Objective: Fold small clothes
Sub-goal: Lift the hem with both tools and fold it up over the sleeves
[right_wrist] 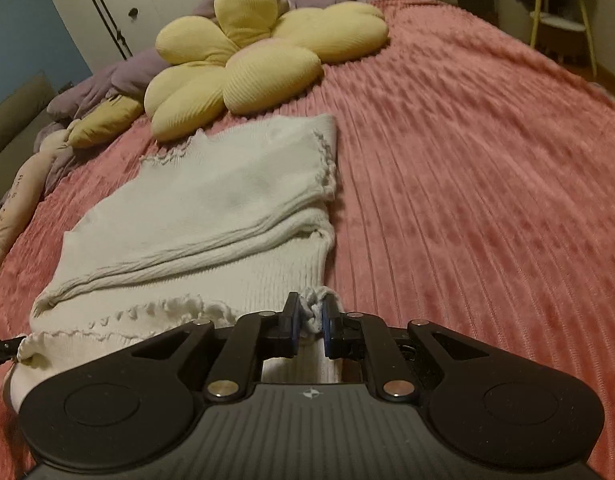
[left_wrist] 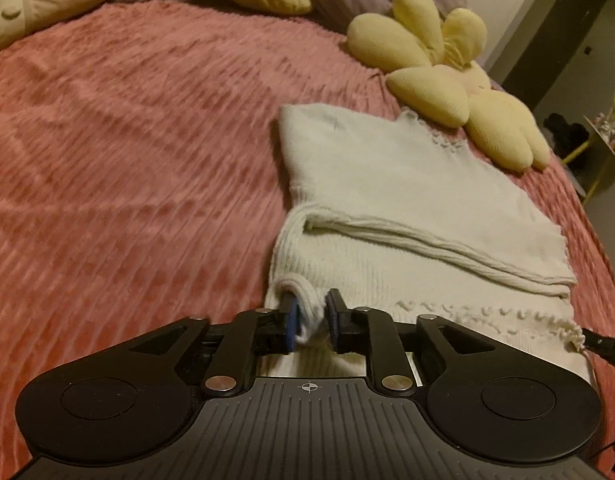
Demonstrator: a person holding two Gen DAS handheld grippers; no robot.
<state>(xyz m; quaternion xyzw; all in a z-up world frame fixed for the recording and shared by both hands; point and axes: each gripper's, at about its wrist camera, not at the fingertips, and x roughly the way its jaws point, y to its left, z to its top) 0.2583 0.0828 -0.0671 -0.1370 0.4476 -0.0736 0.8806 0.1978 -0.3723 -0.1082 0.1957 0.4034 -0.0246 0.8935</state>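
On the bed (left_wrist: 127, 140), near edge: white knit top (left_wrist: 387, 184) lies flat on the pink ribbed cover, partly folded; far end close to the yellow flower cushion (left_wrist: 439, 76), looks to be just touching it in the left view.

Left tongs (left_wrist: 310, 322) clamp the near left corner of the top; knit is bunched between the blue pads, one finger (left_wrist: 289, 316) seems tucked into a rolled edge; jaws narrow but not fully together because of the cloth thickness. Right tongs (right_wrist: 307, 316) pinch the near right corner the same way; small wad of white knit sits between the pads.

Why this grip, my read: both corners of the near hem held at once keeps the edge straight and taut, so it can go over in one piece toward the cushion end; symmetric hold avoids skew.

Top's look: cream-white, ribbed knit at the near band, scalloped trim (right_wrist: 139, 316) running across the near hem and again at the far edge; one layer already laid across the middle, its fold line thick and rope-like with several ridges; far section smooth, few wrinkles.

Judgement: one fold done, next one set up; soft knit will sag between the two grips if they spread apart unevenly.
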